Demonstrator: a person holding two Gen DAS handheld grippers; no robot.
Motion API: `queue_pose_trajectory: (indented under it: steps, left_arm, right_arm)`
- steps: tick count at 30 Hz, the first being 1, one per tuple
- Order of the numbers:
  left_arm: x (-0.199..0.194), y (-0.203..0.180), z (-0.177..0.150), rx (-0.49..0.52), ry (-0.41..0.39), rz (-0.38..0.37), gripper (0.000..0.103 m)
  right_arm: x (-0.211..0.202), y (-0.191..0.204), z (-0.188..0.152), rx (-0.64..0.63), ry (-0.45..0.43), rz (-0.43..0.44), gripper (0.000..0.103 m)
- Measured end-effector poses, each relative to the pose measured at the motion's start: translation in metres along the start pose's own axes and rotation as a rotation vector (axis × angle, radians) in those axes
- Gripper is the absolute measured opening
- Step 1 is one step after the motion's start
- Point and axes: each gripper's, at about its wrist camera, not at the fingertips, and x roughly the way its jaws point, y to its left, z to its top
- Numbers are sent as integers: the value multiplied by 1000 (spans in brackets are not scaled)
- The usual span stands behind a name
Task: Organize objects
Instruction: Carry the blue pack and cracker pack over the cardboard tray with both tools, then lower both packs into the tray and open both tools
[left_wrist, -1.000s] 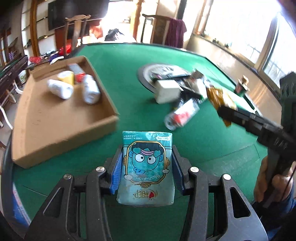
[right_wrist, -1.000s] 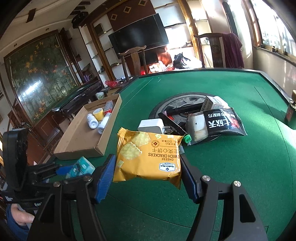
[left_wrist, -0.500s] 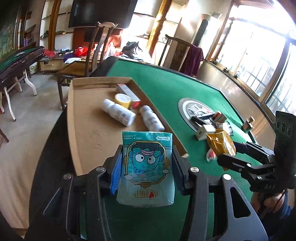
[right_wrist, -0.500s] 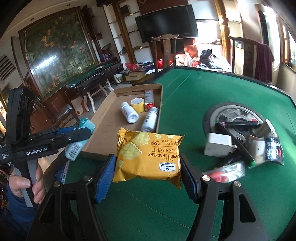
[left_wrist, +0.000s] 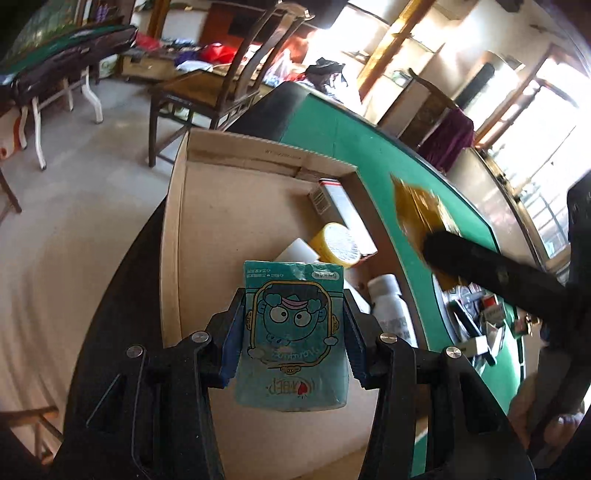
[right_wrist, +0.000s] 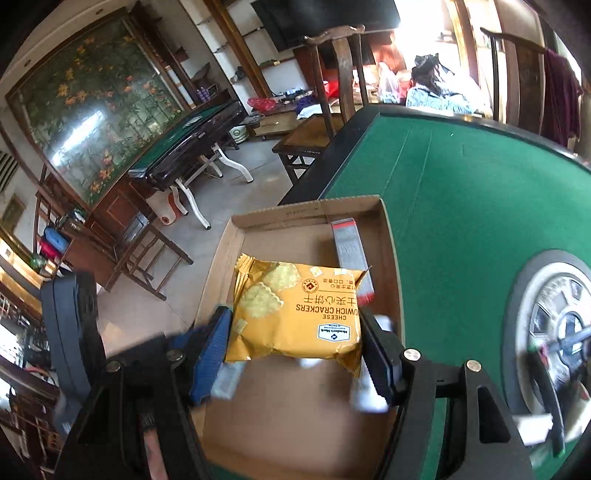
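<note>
A: Starting at the left of the left wrist view, what does the left gripper (left_wrist: 291, 339) have?

B: Its blue pads (left_wrist: 231, 350) are clamped on the sides of a teal tissue pack (left_wrist: 291, 332), low in the frame's centre, over the cardboard tray (left_wrist: 173, 236). The pack looks light and soft, so I judge it squashes easily; pinching its two long side edges, as here, seems the sensible hold. Its long axis runs up the frame, and the print is upside down, so its top points toward the camera.

A: And to the right?

B: In the tray lie a yellow-lidded jar (left_wrist: 338, 245), a white bottle (left_wrist: 388, 302) and a slim red-and-white box (left_wrist: 341, 210). Farther right, over the green table (left_wrist: 369, 147), the right gripper (left_wrist: 436, 251) carries a blurred yellow packet.

A: The right wrist view?

B: At centre the right gripper (right_wrist: 295, 332) is closed on a cheese sandwich cracker packet (right_wrist: 295, 310), also above the cardboard tray (right_wrist: 221, 258). The film looks slippery and the crackers brittle, so I'd guess a gentle squeeze across its short ends suits it. Its long axis lies across the frame, lettering upside down, serrated seal toward the upper left.
</note>
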Motion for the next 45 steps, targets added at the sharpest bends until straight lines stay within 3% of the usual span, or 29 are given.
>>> queue_pose_trajectory:
  steps: [5, 12, 22, 30, 37, 45]
  left_arm:
    - [12, 5, -4, -6, -1, 9, 47]
    - [12, 6, -7, 1, -29, -1, 46]
    - [8, 11, -7, -12, -44, 2, 49]
    - [7, 11, -4, -20, -49, -17, 54]
    - [2, 12, -4, -57, -58, -77, 61]
    - [-16, 2, -6, -25, -138, -25, 61]
  right_arm:
    - [51, 7, 25, -19, 36, -49, 68]
    - [100, 19, 29, -100, 73, -99, 68]
    - [123, 2, 33, -51, 119, -70, 70]
    - [107, 0, 34, -9, 94, -30, 70]
    - [75, -6, 27, 37, 44, 24, 70]
    - [21, -23, -3, 29, -5, 26, 70]
